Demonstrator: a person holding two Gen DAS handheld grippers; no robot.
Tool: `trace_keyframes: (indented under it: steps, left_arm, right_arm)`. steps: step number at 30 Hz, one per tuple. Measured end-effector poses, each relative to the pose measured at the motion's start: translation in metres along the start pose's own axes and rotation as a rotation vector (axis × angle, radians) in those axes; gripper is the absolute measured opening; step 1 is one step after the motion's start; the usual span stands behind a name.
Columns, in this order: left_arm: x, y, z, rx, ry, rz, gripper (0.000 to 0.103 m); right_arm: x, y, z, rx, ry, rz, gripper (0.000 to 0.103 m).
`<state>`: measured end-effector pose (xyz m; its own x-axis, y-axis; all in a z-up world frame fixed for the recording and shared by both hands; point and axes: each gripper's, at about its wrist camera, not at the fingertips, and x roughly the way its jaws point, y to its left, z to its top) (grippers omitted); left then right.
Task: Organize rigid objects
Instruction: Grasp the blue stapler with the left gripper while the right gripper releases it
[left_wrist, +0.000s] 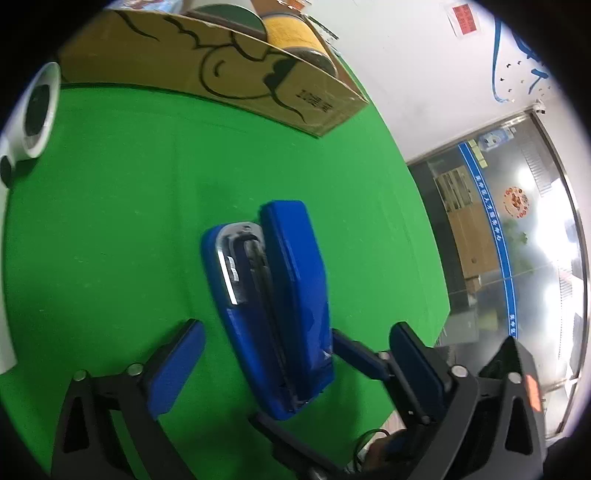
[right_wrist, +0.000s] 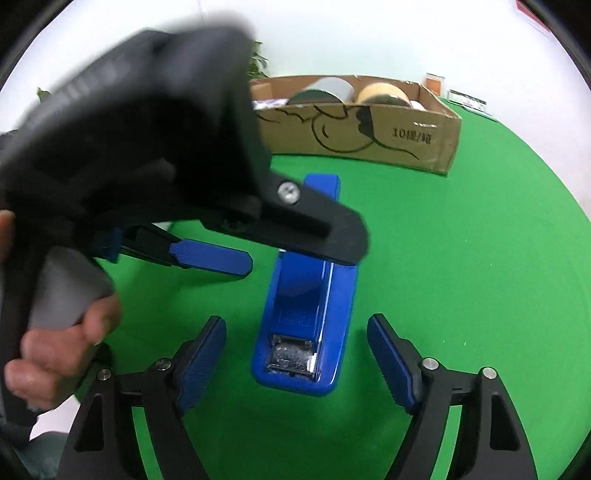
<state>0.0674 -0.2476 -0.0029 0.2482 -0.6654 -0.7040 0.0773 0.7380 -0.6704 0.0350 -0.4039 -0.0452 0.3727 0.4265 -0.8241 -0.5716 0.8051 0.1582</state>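
Note:
A blue stapler (left_wrist: 275, 306) lies on the green table, its near end between my left gripper's (left_wrist: 295, 354) open blue pads, touching neither. In the right wrist view the stapler (right_wrist: 306, 328) lies lengthwise between my right gripper's (right_wrist: 297, 354) open pads, with gaps on both sides. The left gripper (right_wrist: 280, 236) reaches in from the left over the stapler, its fingers apart; one blue pad (right_wrist: 210, 256) shows beside the stapler. The right gripper's pad (left_wrist: 360, 354) shows at the lower right of the left wrist view.
An open cardboard box (right_wrist: 406, 136) with rolls of tape, one yellow (left_wrist: 291, 31), stands at the back of the green table (right_wrist: 480, 277). A white round device (left_wrist: 37, 114) sits at the left edge. The table edge (left_wrist: 424, 221) drops off on the right.

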Motion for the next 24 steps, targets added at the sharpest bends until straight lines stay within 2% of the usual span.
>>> trace_keyframes:
  steps: [1,2,8,13,14,16,17,18,24]
  left_arm:
    - [0.0,-0.001,0.0,0.003,-0.004,0.006,0.098]
    - [0.0,-0.001,0.0,0.004,-0.005,0.01,0.098]
    - [-0.001,-0.001,-0.002,-0.001,-0.011,0.017,0.097]
    - [0.006,-0.014,-0.001,0.069,0.018,0.087,0.096]
    - [0.006,-0.015,-0.001,0.07,0.018,0.096,0.095]
    - [0.004,-0.016,-0.003,0.082,0.013,0.134,0.084]
    - [0.002,-0.016,-0.004,0.092,0.01,0.163,0.071]
    - [0.001,-0.016,-0.005,0.108,0.009,0.194,0.065]
    - [-0.01,-0.005,-0.003,0.071,-0.017,0.162,0.064]
  right_arm:
    - [0.002,0.001,-0.001,-0.005,-0.002,-0.005,0.056]
    - [0.001,0.003,-0.002,-0.017,-0.017,-0.022,0.053]
    - [0.0,0.008,-0.002,0.025,-0.015,-0.024,0.051]
    - [-0.002,0.008,0.002,0.098,0.018,0.044,0.051]
    - [-0.002,0.009,0.002,0.104,0.023,0.045,0.051]
    - [-0.002,0.011,0.002,0.106,0.026,0.042,0.051]
    - [-0.003,0.013,0.002,0.108,0.025,0.037,0.051]
    - [-0.003,0.014,0.002,0.106,0.024,0.031,0.051]
    - [-0.007,0.023,0.01,0.079,0.011,0.01,0.05]
